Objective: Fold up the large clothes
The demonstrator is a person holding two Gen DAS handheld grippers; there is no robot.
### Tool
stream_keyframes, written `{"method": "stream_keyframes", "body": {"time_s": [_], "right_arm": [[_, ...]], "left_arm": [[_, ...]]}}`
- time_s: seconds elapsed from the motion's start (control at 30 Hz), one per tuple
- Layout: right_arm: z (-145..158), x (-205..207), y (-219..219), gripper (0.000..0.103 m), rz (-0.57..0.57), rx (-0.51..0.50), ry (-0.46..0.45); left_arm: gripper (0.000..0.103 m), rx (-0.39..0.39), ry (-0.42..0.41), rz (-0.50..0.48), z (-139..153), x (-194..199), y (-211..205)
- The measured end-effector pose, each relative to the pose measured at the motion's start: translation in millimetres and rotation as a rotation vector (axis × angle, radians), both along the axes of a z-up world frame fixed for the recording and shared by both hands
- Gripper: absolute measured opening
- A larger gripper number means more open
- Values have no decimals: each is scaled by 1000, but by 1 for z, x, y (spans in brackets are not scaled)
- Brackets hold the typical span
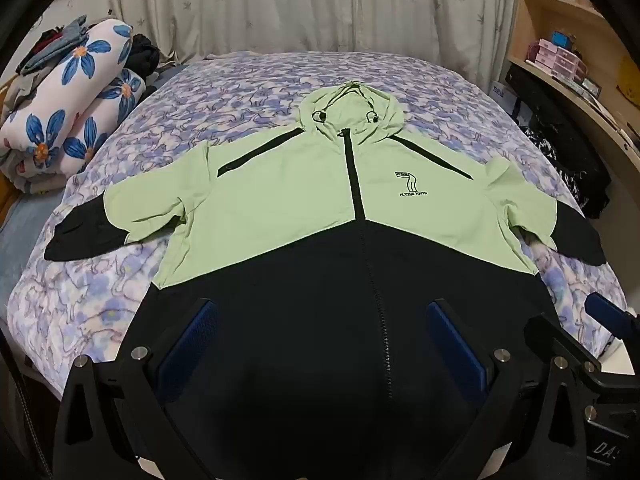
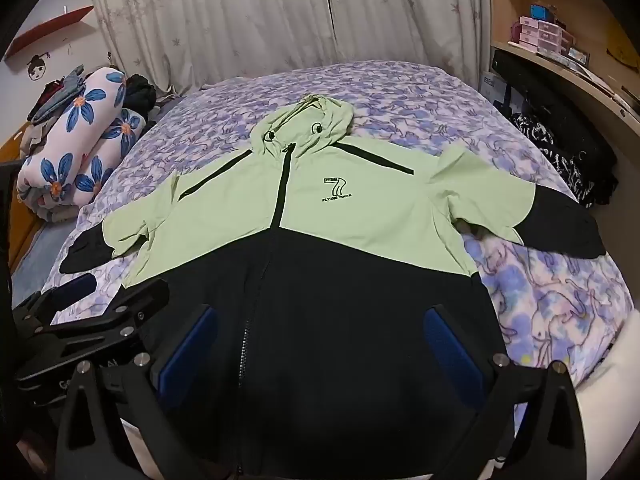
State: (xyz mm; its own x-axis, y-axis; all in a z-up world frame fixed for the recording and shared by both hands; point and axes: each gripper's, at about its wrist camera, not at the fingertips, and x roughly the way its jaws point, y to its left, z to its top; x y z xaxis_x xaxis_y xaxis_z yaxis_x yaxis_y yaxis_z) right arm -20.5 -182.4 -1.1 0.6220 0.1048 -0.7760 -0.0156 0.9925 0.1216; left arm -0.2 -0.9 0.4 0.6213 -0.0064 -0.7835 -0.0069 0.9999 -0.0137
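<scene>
From the left wrist camera, we see a green-and-black hooded jacket (image 1: 280, 200) laid flat and zipped on a bed (image 1: 248, 80) with a purple floral cover, hood toward the far curtain (image 1: 280, 0), both sleeves stretched out to the sides. Our left gripper (image 1: 320, 328) hangs over the jacket's black lower half, its blue-padded fingers (image 1: 188, 344) spread wide with nothing pinched between them. At the right edge, part of our right gripper (image 1: 592, 344) juts in beside the hem. A rolled floral quilt (image 1: 80, 108) lies at the bed's far left, and shelves (image 1: 560, 32) stand on the right.

From the right wrist camera, the same jacket (image 2: 360, 208) fills the bed (image 2: 400, 88), its chest logo reading "FLYING YOUTH". Our right gripper (image 2: 320, 332) sits over the black lower front, right of the zipper (image 2: 280, 188), fingers (image 2: 452, 344) spread apart and empty; whether the tips touch the cloth we cannot quite tell. The left gripper (image 2: 84, 312) shows at the left edge, near the jacket's lower corner. The quilt (image 2: 84, 140) and curtain (image 2: 280, 12) close the background.
</scene>
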Motion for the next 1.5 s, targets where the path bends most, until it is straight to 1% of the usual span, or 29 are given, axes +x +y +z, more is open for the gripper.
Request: {"method": "stream_keyframes", "body": {"time_s": [0.03, 0.07, 0.17, 0.27, 0.3, 0.37, 0.53, 0.93, 1.03, 1.07, 1.1, 1.33, 1.4, 1.5], "right_arm": [[0, 0, 0, 103, 0, 2, -1], [0, 0, 0, 103, 0, 1, -1], [-1, 0, 0, 103, 0, 1, 1], [-3, 1, 0, 103, -2, 0, 3], [-3, 1, 0, 103, -2, 0, 3], [-4, 2, 0, 103, -3, -2, 4], [-4, 0, 1, 103, 1, 4, -4], [-7, 0, 3, 103, 2, 4, -1], [-4, 2, -4, 103, 2, 7, 2], [-13, -1, 6, 103, 3, 9, 3], [-16, 0, 7, 103, 2, 11, 4], [-13, 1, 1, 103, 0, 7, 3], [-18, -1, 4, 103, 1, 4, 5], [-18, 0, 2, 103, 0, 7, 6]], "left_arm": [[103, -1, -1, 1, 0, 0, -1], [103, -38, 7, -4, 0, 1, 3], [103, -26, -1, -10, 1, 1, 4], [102, -32, -1, -12, 2, 2, 8], [102, -19, -10, -5, 7, -4, 9], [102, -23, 0, -7, 7, -3, 9], [102, -27, 7, 2, 5, 1, 5], [101, -18, 4, 4, -1, -3, 7], [101, -16, 9, 6, -3, -2, 8], [101, -17, 10, 6, -4, -2, 8], [101, -18, 12, 7, -5, -2, 8], [101, -17, 12, 9, -6, -2, 8], [101, -18, 15, 7, -6, -1, 8], [101, -17, 17, 6, -6, -2, 7]]}}
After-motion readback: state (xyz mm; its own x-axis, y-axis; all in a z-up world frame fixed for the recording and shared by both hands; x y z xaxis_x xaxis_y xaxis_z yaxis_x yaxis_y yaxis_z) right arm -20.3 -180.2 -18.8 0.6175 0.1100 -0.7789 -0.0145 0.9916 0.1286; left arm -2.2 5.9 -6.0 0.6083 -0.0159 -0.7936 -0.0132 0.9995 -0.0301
